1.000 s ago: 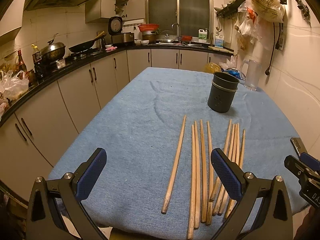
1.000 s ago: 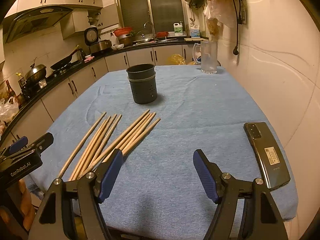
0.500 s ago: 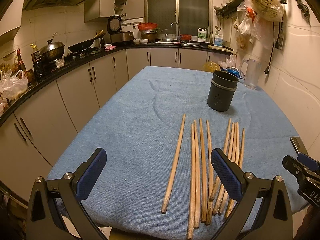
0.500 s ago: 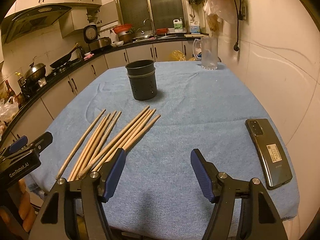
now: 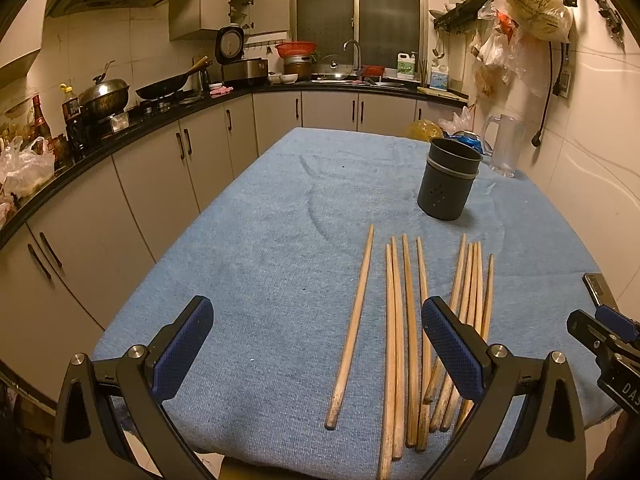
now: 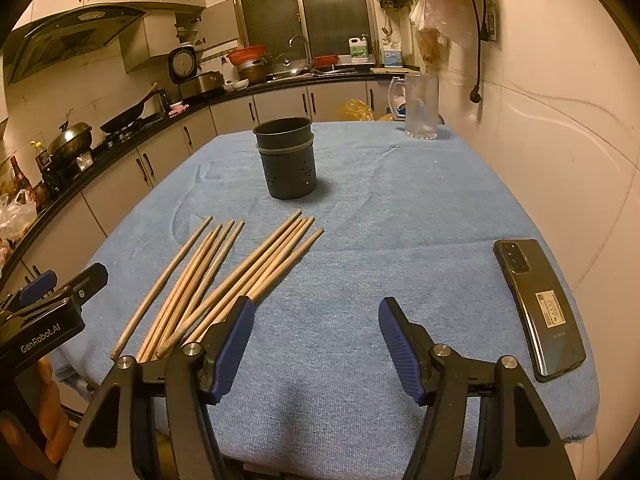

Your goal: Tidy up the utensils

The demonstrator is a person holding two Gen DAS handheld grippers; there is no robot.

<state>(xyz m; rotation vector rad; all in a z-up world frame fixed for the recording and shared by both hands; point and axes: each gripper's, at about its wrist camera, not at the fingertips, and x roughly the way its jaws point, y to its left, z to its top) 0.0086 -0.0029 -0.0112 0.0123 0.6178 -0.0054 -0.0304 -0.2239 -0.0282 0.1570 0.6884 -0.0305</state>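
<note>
Several wooden chopsticks (image 5: 404,320) (image 6: 224,280) lie side by side on the blue cloth near the table's front edge. Beyond them stands a dark perforated utensil holder (image 5: 447,180) (image 6: 289,160), upright and empty as far as I can see. My left gripper (image 5: 316,336) hovers open over the front edge; its right pad overlaps the near ends of some chopsticks without gripping any. My right gripper (image 6: 316,340) is to the right of the chopsticks, its jaws closing with only bare cloth between them.
A black phone (image 6: 538,308) lies face down at the table's right front. A clear plastic jug (image 6: 420,108) stands at the far right corner by the wall. Kitchen cabinets and a counter (image 5: 120,128) run along the left side.
The right gripper's jaws have narrowed a little. The left gripper, chopsticks and holder have stayed where they were.
</note>
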